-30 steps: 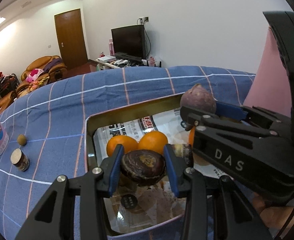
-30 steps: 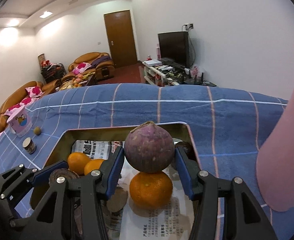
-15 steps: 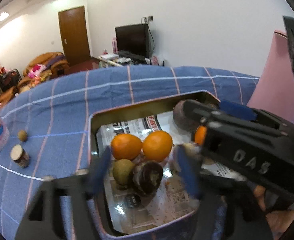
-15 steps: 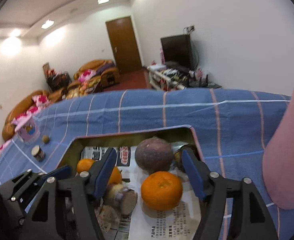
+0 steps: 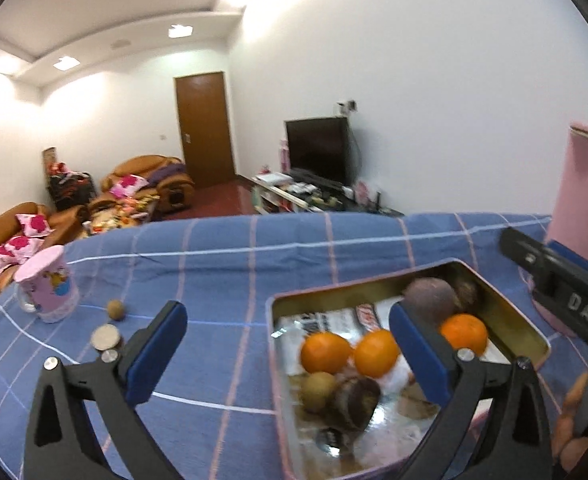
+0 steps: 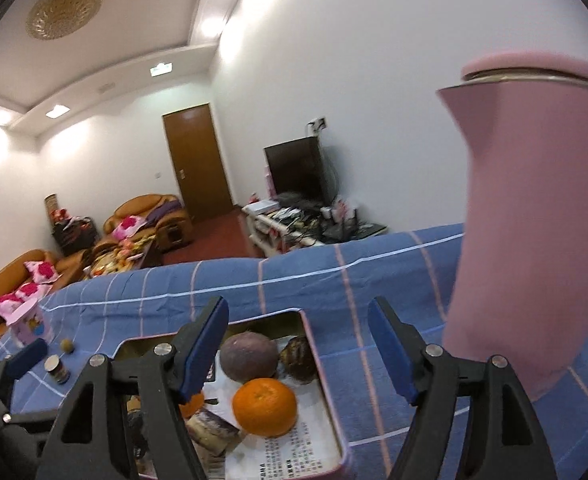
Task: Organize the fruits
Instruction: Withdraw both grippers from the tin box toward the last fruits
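Tin (image 5: 506, 304) — three oranges (image 5: 325, 352), two purple fruits (image 6: 248, 355); both grippers' fingers (image 5: 154, 354) spread, empty.

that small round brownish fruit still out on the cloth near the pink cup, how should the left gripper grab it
Grip the small brown fruit across its widest middle, coming straight down from above. It is round, so any lower or higher pinch would likely slip. It sits apart from the pink cup and the small jar, so set the left gripper fingers clear of both.
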`<state>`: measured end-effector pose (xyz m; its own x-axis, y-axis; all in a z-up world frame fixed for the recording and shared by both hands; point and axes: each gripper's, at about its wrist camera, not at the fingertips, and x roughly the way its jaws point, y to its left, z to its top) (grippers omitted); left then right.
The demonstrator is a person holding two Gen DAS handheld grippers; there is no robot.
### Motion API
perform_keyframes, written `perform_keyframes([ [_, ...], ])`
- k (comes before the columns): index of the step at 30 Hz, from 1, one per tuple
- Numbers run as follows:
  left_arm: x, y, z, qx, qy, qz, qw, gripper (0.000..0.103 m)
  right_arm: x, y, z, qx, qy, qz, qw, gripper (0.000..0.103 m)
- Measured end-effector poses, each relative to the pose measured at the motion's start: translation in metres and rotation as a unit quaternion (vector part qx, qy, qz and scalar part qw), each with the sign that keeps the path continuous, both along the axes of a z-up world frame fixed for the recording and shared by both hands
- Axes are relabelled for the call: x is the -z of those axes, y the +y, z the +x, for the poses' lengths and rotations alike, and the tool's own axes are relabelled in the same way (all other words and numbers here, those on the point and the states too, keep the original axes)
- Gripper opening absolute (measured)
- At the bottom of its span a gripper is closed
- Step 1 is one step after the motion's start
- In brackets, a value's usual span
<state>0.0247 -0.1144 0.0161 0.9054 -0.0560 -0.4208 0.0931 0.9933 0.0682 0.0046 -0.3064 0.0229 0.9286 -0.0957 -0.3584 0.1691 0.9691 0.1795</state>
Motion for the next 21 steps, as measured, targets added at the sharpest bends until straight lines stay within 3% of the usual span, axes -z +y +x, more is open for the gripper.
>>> perform_keyframes([
  [10, 0.003, 0.0, 0.0, 0.003, 0.003, 0.013, 0.9999, 0.103, 0.002, 0.012, -0.011, 0.029, 0.01, -0.014, 0.999, 0.074],
  [21, 0.004, 0.008, -0.008, 0.007, 0.006, 0.003, 1.0, 0.103, 0.007, 0.023, -0.033, 0.044, 0.024, 0.029, 0.998, 0.074],
])
